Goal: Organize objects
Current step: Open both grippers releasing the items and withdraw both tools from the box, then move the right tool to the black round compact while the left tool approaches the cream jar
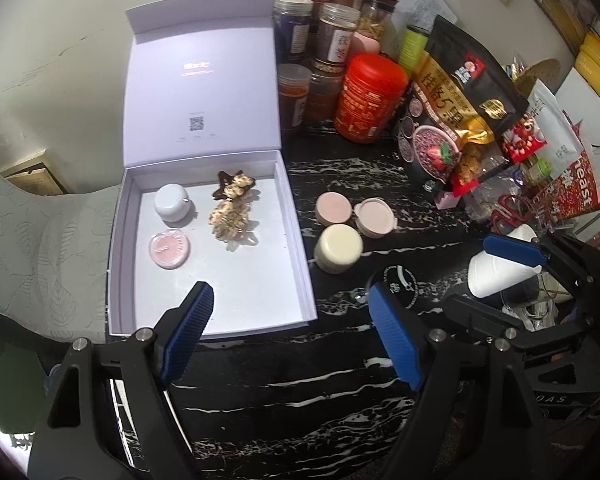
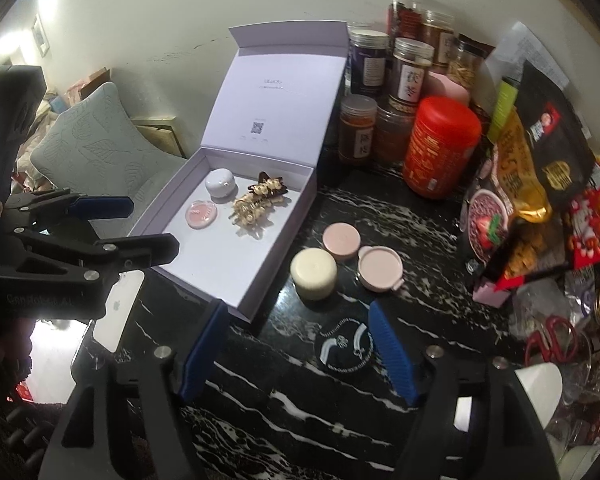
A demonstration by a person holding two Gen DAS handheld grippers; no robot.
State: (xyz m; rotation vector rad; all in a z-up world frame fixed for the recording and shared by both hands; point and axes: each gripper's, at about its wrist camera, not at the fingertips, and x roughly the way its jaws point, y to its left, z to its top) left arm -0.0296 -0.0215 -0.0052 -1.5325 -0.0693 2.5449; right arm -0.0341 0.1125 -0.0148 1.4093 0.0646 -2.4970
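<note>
An open lilac gift box [image 1: 296, 264] [image 2: 260, 280] stands on the black marble counter. Inside lie a white round jar [image 1: 172, 202] [image 2: 220, 184], a pink round compact [image 1: 169, 249] [image 2: 201, 213] and pearl hair clips [image 1: 230, 208] [image 2: 256, 200]. On the counter right of the box sit a cream jar [image 1: 339, 248] [image 2: 313, 273], a pink jar [image 1: 334, 208] [image 2: 341, 241] and a pink lidded cup [image 1: 374, 217] [image 2: 380, 268]. A black round compact [image 1: 400, 284] [image 2: 345, 346] lies nearer. My left gripper [image 1: 290, 336] is open and empty before the box. My right gripper [image 2: 298, 352] is open and empty by the black compact.
Spice jars [image 1: 336, 32] and a red canister [image 1: 370, 98] [image 2: 440, 146] stand behind. Snack bags [image 1: 456, 100] [image 2: 540, 168] crowd the right, with red scissors [image 2: 552, 338]. A white phone [image 2: 120, 308] lies at the left counter edge beside a cushioned chair [image 2: 96, 140].
</note>
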